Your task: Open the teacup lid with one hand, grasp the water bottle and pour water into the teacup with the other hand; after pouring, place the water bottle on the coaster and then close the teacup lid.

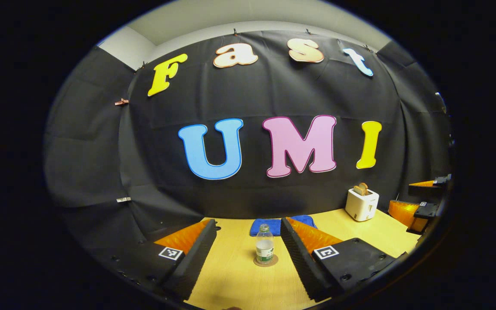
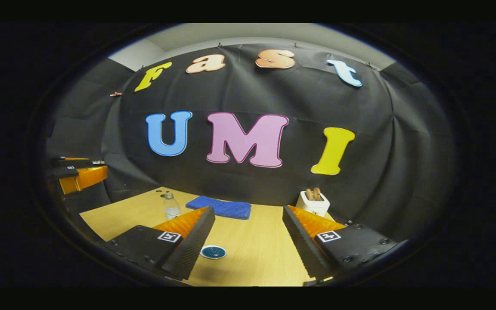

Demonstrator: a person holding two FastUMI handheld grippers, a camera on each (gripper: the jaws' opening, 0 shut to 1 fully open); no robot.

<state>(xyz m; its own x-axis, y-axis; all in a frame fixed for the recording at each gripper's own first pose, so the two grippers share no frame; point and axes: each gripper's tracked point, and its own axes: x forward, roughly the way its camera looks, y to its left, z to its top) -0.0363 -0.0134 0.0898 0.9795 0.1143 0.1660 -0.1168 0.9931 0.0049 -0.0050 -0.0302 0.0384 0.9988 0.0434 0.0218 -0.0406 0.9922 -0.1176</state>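
Observation:
A clear water bottle (image 1: 265,247) with a green label stands upright on a round brown coaster (image 1: 266,261) on the wooden table. It is ahead of my left gripper (image 1: 248,224), which is open and holds nothing. The bottle looks framed by the fingers but is not touched. In the right gripper view the bottle (image 2: 171,207) stands far left. A dark teal round teacup lid (image 2: 213,252) lies low, just beside the left finger of my open right gripper (image 2: 248,212). Whatever is under the lid is hidden.
A folded blue cloth (image 1: 280,224) (image 2: 220,207) lies at the table's back edge. A white toaster (image 1: 361,203) (image 2: 313,201) with bread in it stands at the back right. The other gripper shows at the right edge (image 1: 420,209) and at the left edge (image 2: 78,175).

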